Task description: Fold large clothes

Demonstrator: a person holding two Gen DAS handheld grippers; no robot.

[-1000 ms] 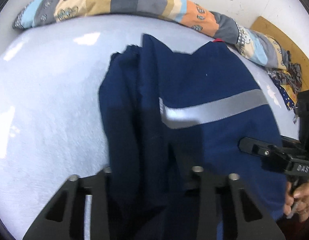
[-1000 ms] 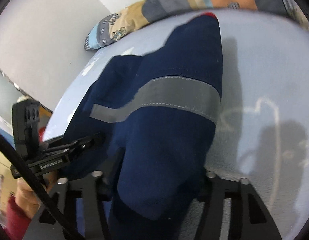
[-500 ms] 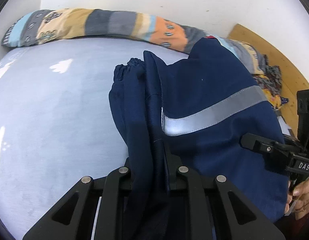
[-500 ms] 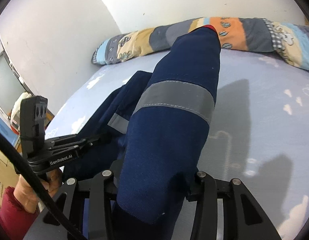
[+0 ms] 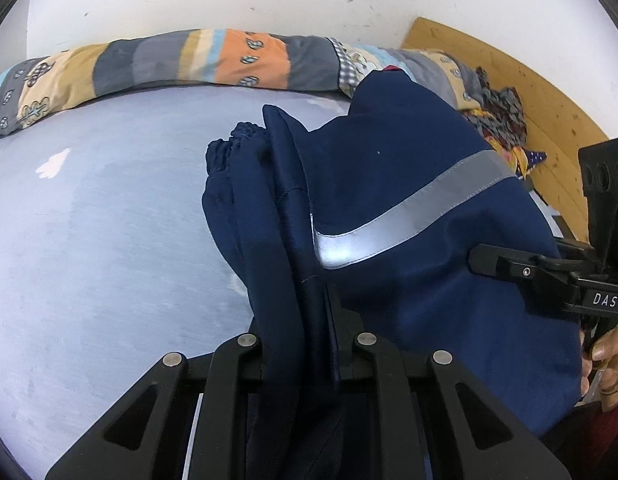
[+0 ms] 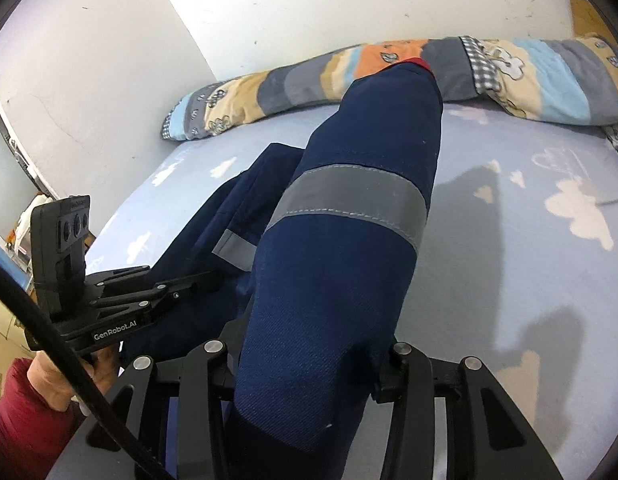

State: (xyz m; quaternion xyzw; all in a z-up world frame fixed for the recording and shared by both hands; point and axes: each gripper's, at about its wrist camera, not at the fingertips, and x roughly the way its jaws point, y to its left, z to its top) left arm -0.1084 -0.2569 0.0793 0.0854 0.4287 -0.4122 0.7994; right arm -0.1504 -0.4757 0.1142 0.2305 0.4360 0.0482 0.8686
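A large navy work garment (image 5: 389,184) with a grey reflective stripe (image 5: 409,208) hangs lifted over the pale blue bed (image 5: 89,240). My left gripper (image 5: 305,356) is shut on a bunched edge of it. My right gripper (image 6: 309,364) is shut on another part of the garment (image 6: 341,280), which drapes forward between its fingers; the stripe (image 6: 349,204) crosses it. The right gripper shows at the right in the left wrist view (image 5: 549,276), and the left gripper shows at the left in the right wrist view (image 6: 149,292). The far end of the garment reaches toward the pillow.
A long patchwork bolster pillow (image 5: 189,64) lies along the far wall; it also shows in the right wrist view (image 6: 529,76). A wooden board (image 5: 549,92) and patterned cloth (image 5: 501,120) sit at the right. The bed sheet (image 6: 529,260) has white cloud prints.
Both grippers have risen and tilted up with the garment, so the wall and pillow show more. The left gripper's jaws have closed tighter on the bunched fabric.
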